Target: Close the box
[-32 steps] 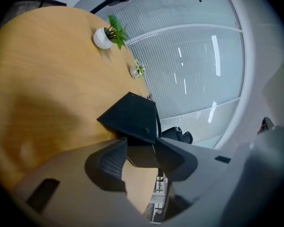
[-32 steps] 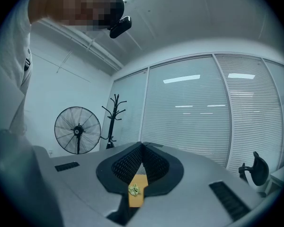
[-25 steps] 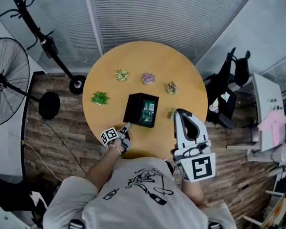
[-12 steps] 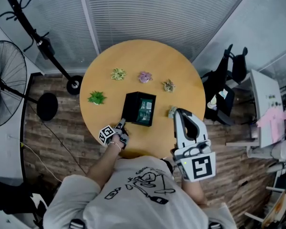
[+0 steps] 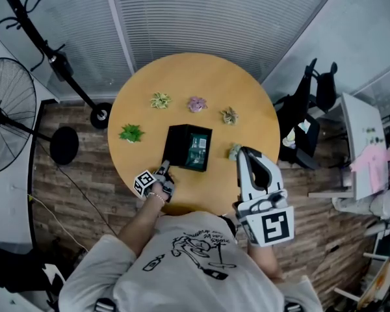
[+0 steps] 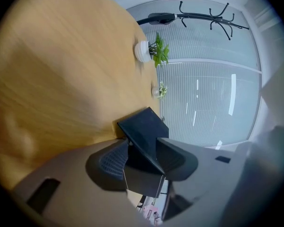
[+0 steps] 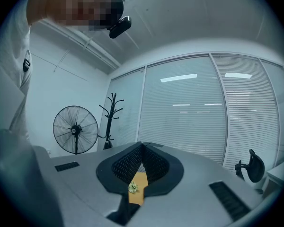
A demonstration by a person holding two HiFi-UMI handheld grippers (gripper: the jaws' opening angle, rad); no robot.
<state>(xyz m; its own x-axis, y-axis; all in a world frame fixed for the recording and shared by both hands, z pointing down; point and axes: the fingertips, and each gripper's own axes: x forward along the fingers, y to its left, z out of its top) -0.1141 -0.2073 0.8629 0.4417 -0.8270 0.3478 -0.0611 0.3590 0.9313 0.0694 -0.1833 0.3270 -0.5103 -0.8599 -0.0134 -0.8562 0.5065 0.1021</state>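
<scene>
Sitting near the middle of a round wooden table [image 5: 201, 77], a black box [image 5: 180, 145] is open at the top, with its contents showing. Five small potted plants [image 5: 131, 133] stand around it, apart from it. The left gripper [image 5: 165, 167] is at the box's near left corner. Its jaws have just been closing but are spread, with the box's tilted black lid [image 6: 144, 129] between them and not yet pinched. The right gripper [image 5: 244, 156] is held level above the table's near edge, well right of the box, its jaws pressed together on nothing.
</scene>
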